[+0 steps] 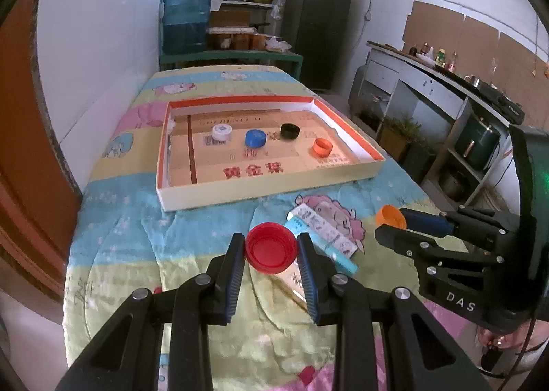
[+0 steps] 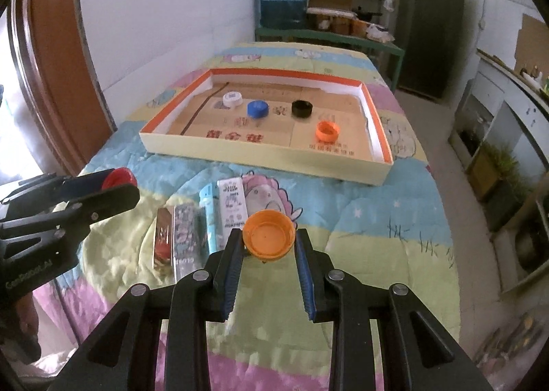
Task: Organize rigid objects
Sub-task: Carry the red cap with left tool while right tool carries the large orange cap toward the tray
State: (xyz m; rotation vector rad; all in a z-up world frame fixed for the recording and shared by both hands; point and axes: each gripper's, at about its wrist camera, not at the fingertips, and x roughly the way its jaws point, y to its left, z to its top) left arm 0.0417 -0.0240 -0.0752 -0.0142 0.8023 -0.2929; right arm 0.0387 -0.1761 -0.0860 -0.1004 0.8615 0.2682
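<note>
A quilt-covered bed (image 1: 144, 236) carries everything. Toward its far end lies a shallow tray (image 1: 260, 190) with an orange rim, and four caps already sit inside it: a white cap (image 1: 221, 133) nearest the tray's left wall, then a blue cap (image 1: 255, 138), a black cap (image 1: 290, 131), and an orange cap (image 1: 322, 146) nearest the right wall. That part looks done.

Near the bed's front edge, several flat packets (image 2: 212, 219) lie side by side, untouched; whether they belong in the tray I cannot tell.

Two more caps are in hand, clear of the quilt. The left gripper (image 1: 271, 253) is closed partway on a red cap (image 1: 271, 248), its pads pressing the cap's sides, open side toward the camera. The right gripper (image 2: 268, 242) pinches a second orange cap (image 2: 268, 234) the same way.

Judging by this, four caps are placed and these two remain to be carried across to the tray and released, likely near the front wall, where floor is bare.
</note>
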